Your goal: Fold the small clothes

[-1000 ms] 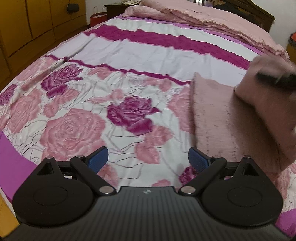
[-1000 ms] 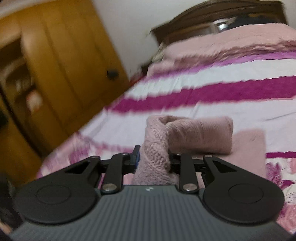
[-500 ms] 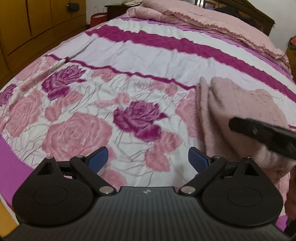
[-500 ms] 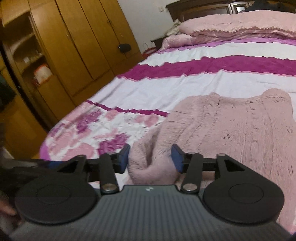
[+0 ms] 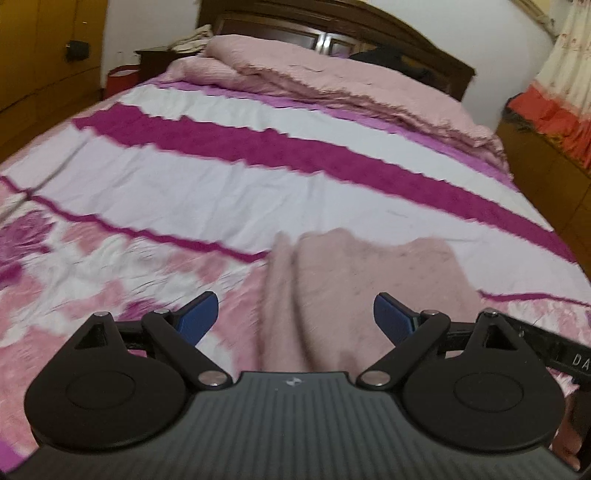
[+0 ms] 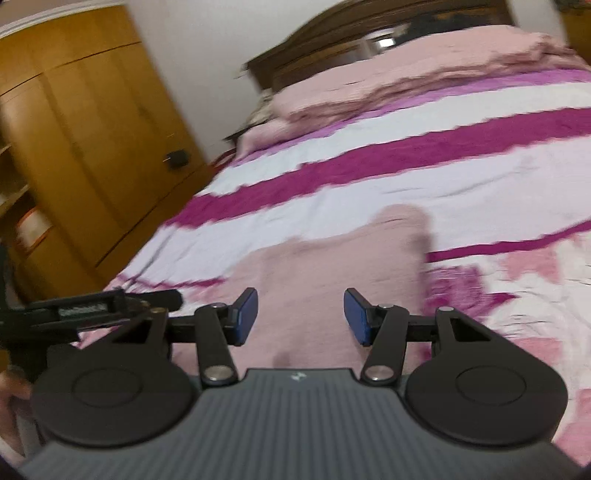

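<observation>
A pink knit garment [image 5: 369, 280] lies folded on the floral bedsheet [image 5: 110, 280], blurred by motion. My left gripper [image 5: 295, 306] hovers over its near left part, open wide, with nothing between the blue pads [image 5: 197, 315]. In the right wrist view the same garment [image 6: 332, 258] stretches ahead under my right gripper [image 6: 301, 312]. That gripper is open too, and its pads [image 6: 245, 315] stand apart from the knit. The near edge of the garment is hidden behind both tool bodies.
A folded pink quilt [image 5: 332, 85] lies at the bed's head below a dark wooden headboard [image 5: 332, 26]. A wooden wardrobe [image 6: 92, 147] stands to the left and a wooden cabinet [image 5: 546, 173] to the right. Each tool's black body pokes into the other's view [image 5: 546, 349].
My right gripper let go of the lifted knit fold and opened; the fold now lies down on the garment. My left gripper swung right to sit over the garment, still open.
</observation>
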Motion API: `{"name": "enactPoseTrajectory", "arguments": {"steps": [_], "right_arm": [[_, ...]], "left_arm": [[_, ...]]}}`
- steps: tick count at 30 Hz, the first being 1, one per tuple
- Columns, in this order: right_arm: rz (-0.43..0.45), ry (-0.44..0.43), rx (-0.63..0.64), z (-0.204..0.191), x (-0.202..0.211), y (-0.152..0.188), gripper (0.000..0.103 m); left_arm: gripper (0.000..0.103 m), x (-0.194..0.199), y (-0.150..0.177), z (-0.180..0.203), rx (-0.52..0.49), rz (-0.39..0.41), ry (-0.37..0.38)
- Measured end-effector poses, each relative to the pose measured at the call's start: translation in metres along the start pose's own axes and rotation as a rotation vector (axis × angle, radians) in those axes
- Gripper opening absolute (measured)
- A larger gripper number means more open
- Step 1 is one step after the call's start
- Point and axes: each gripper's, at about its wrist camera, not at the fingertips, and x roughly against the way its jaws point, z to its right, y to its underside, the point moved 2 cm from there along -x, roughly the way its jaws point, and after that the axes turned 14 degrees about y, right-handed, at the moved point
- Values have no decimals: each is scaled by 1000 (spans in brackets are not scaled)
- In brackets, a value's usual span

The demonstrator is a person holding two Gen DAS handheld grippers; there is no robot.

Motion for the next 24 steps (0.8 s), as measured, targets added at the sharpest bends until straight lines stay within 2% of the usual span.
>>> {"name": "enactPoseTrajectory", "arguments": {"steps": [3,8,9,10,11,14,19,21,24], "right_arm": [[-8,63,-77,21,-7,0,56],[-32,125,-148,46,-22,7,56],[-33,121,-157,50,-24,9,56],[-37,114,-165,52,-27,10,56],[-41,108,-168,54,-30,11,56],[-52,89,-161,54,-37,12,56],[-87,-9,-161,47,-47,13,55],[-75,-21,-118,34,-45,13,56],[-38,7,27,4,-40,15,56]], "left_arm": [[80,-27,-7,7,-31,5,29],[77,-74,-13,7,-58,-40,3],[63,-83,-13,6,-53,-55,14],[31,-90,-12,4,-45,-79,34],[21,-96,-10,1,-34,-102,40],[14,-93,-7,0,-40,-60,59],[12,-62,-8,-3,-56,34,22],[12,-54,-7,-11,-50,49,-8],[12,-57,-1,-28,-43,13,-69]]}}
